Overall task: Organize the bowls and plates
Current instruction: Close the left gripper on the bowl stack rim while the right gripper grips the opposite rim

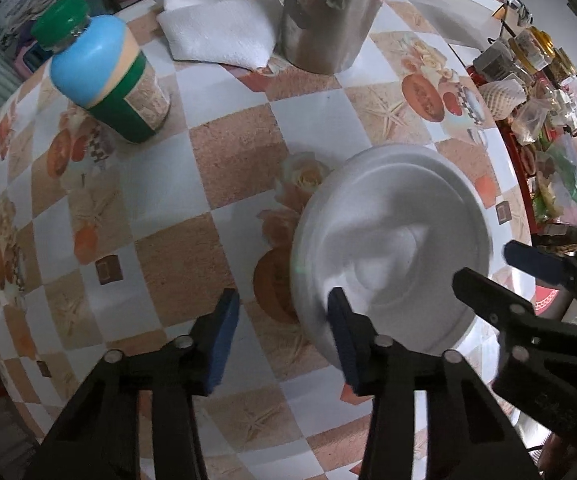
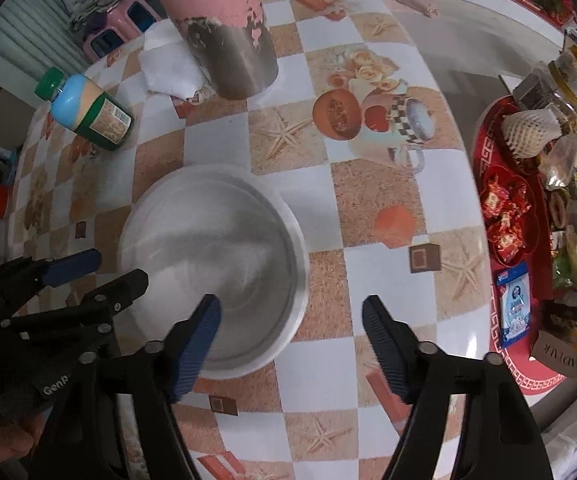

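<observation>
Left gripper [image 1: 284, 316]: jaws spread, straddling bowl [image 1: 392, 248] rim, not pinching | right gripper [image 2: 292, 320]: jaws spread astride opposite rim | bowl: on table [image 1: 228, 152], near bottle [image 1: 104, 76], pole [image 1: 328, 12]

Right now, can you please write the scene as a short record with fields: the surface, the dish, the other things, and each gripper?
surface: table with checked tablecloth printed with fruit and starfish
dish: white plate, upright on the cloth
left gripper: open, one finger over the plate's rim on one side, the other outside it
right gripper: open, straddling the opposite rim
bottle: green-capped bottle, standing, apart from the plate
flask: pink and steel flask, standing at the far side
cloth: folded white towel, beside the flask
</observation>
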A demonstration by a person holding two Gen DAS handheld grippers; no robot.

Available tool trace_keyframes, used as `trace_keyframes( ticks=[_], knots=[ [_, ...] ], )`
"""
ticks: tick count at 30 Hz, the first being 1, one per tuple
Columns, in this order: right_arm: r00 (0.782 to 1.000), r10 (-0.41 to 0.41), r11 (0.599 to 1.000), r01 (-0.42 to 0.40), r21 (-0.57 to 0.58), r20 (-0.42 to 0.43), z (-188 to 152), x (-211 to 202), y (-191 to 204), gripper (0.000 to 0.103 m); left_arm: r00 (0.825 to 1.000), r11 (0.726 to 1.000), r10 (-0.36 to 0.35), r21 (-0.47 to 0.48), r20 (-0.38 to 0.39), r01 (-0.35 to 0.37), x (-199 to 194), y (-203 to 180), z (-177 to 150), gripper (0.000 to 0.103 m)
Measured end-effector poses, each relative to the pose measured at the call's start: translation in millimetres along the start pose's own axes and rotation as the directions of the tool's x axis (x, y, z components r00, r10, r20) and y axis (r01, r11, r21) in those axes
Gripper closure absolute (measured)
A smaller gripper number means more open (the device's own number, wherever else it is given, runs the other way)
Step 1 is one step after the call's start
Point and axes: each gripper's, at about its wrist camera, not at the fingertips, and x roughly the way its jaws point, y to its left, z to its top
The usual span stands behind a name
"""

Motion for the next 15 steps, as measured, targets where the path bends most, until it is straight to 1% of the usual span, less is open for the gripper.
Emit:
trace_keyframes(
  ticks=[1,3,6,8,9,10,11,12,14,15],
  knots=[
    [1.0,0.0,1.0,0.0,0.0,-0.008,1,3,-1,0.039,1.0,1.0,0.001,0.004,-0.003,-0.001,1,-1,0,0.056],
    [1.0,-0.004,1.0,0.004,0.0,-0.016,4,7,-2,0.039,1.0,1.0,0.0,0.007,-0.013,0.0,5,-3,2,0.058],
    [1.0,-0.002,1.0,0.003,0.002,-0.025,6,13,-1,0.039,1.0,1.0,-0.004,0.009,-0.028,0.004,11,-7,4,0.063],
    [0.999,-0.011,1.0,0.011,-0.007,-0.038,8,19,1,0.039,0.999,1.0,-0.02,0.006,-0.041,0.021,14,-9,5,0.079],
    [0.999,-0.008,1.0,0.007,-0.01,-0.048,9,23,2,0.046,0.999,1.0,-0.02,0.008,-0.041,0.02,13,-11,4,0.079],
    [0.998,0.007,1.0,-0.007,-0.012,-0.057,10,27,4,0.065,0.999,1.0,-0.015,0.015,-0.036,0.016,12,-13,4,0.08],
    [0.997,0.026,1.0,-0.026,-0.01,-0.077,10,30,4,0.075,0.999,1.0,-0.024,0.015,-0.04,0.024,13,-13,3,0.08],
    [0.996,0.025,1.0,-0.025,-0.004,-0.09,10,32,4,0.077,0.999,0.999,-0.038,0.01,-0.039,0.038,11,-12,2,0.081],
    [0.996,0.029,0.999,-0.027,0.022,-0.084,8,30,-1,0.078,0.999,0.999,-0.042,0.01,-0.027,0.043,5,-13,-1,0.081],
    [0.996,0.036,0.999,-0.033,0.037,-0.081,6,28,-4,0.082,0.999,0.999,-0.044,0.01,-0.023,0.044,0,-14,-2,0.082]
  ],
)
